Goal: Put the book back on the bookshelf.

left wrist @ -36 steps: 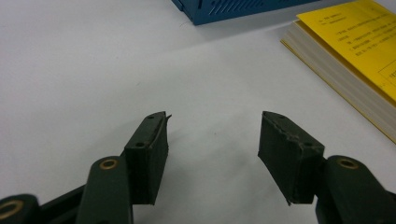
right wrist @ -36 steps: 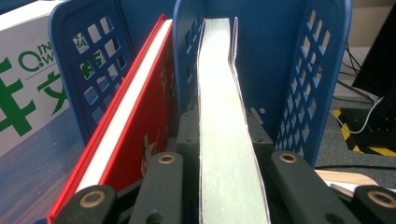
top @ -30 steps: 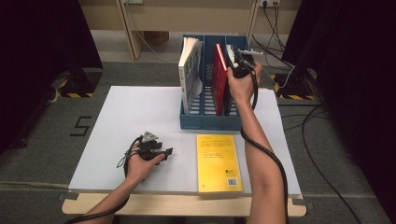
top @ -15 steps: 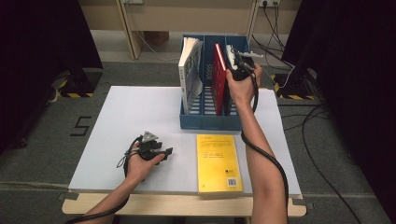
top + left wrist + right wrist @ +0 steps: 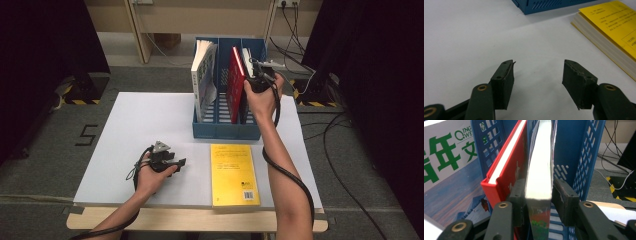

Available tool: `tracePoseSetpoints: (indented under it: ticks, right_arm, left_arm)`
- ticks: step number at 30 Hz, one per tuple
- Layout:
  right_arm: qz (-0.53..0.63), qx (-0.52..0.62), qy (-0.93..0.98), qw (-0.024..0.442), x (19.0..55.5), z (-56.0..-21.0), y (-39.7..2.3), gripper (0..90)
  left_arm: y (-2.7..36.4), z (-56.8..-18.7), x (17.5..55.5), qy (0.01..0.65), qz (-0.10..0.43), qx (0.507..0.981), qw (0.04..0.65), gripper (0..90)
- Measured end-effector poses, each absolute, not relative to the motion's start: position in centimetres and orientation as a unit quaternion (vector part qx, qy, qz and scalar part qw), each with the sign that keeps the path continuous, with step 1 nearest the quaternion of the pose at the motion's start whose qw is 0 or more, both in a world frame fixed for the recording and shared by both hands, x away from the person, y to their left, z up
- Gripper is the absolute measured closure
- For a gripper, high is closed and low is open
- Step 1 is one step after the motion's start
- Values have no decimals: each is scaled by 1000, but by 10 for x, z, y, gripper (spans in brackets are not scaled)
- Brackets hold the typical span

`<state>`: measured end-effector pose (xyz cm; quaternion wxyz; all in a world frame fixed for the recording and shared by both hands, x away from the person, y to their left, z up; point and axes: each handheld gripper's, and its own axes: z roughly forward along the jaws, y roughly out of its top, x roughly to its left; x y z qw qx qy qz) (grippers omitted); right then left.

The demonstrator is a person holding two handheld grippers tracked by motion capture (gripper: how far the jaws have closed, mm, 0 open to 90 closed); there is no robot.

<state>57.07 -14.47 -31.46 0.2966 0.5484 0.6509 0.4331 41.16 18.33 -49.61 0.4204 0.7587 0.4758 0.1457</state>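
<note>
Your left gripper (image 5: 176,162) rests on the white table (image 5: 135,125) at about 7 o'clock from the blue file rack (image 5: 227,131), its jaws spread wide with nothing between them; in the left gripper view the bare tabletop shows through the gap and the fingertips (image 5: 503,75) sit just above it. At 2 o'clock from that gripper, in its own view, lies the yellow book (image 5: 614,27), flat on the table with its page edges facing you. In the high view the yellow book (image 5: 233,172) sits at 6 o'clock from the rack, just beside the rack's front wall, well apart from your left hand (image 5: 150,177).

Moving right, the rack stands at 12 o'clock on the table. Its left compartment holds a white book with green lettering (image 5: 202,75), leaning. The middle compartment holds a red book (image 5: 235,80), standing nearly upright.

Your right gripper (image 5: 252,75) is up at the rack's right compartment, at about 1 o'clock from the yellow book. Its jaws have just been opening, and the grey-edged book (image 5: 540,170) stands between them in the right gripper view: the left pad lies against the cover, while the right pad (image 5: 560,200) is at the other cover and I cannot tell whether it presses. That book stands on edge in the right compartment, just beside the red book (image 5: 506,170), with the blue slotted wall (image 5: 584,165) at its 3 o'clock.
</note>
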Motion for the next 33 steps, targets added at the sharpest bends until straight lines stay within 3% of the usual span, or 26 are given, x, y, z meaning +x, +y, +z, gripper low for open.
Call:
tracePoseSetpoints:
  ticks: [33]
  right_arm:
    - [437, 560, 653, 263, 515, -316, -168, 619]
  left_arm:
    - [156, -478, 408, 448, 124, 766, 444, 412]
